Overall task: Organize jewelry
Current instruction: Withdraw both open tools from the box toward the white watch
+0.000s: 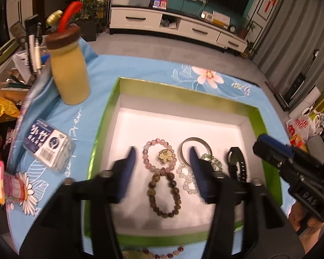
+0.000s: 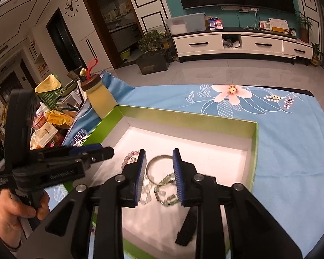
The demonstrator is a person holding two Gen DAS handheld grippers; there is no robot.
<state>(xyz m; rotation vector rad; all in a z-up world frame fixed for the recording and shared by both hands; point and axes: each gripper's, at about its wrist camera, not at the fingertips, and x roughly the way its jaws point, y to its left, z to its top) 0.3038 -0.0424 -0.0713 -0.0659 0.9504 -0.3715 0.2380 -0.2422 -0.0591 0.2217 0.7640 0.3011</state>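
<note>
Left gripper [image 1: 163, 157] tilted down over the green box [image 1: 101, 129], fingers apart, nothing clamped; pink bead bracelet [image 1: 150, 159] with gold flower brooch [image 1: 166, 155] lying between the fingertips, brown bead bracelet [image 1: 164, 194] just below. Silver bangle [image 1: 195, 140] and clear bead bracelet [image 1: 189, 179] partly behind its right finger, black watch [image 1: 236, 164] beyond.

Right gripper [image 2: 158, 168] angled down likewise, held in a hand [image 1: 300, 218], fingers narrowly apart, gripping nothing, bangle [image 2: 156, 158] and green stone bracelet [image 2: 166, 194] on the floor between them.

Only in left view: brown bracelet, brooch, dark red beads [image 1: 162, 254] nearest. Only in right view: left gripper's holding hand [image 2: 17, 211].
</note>
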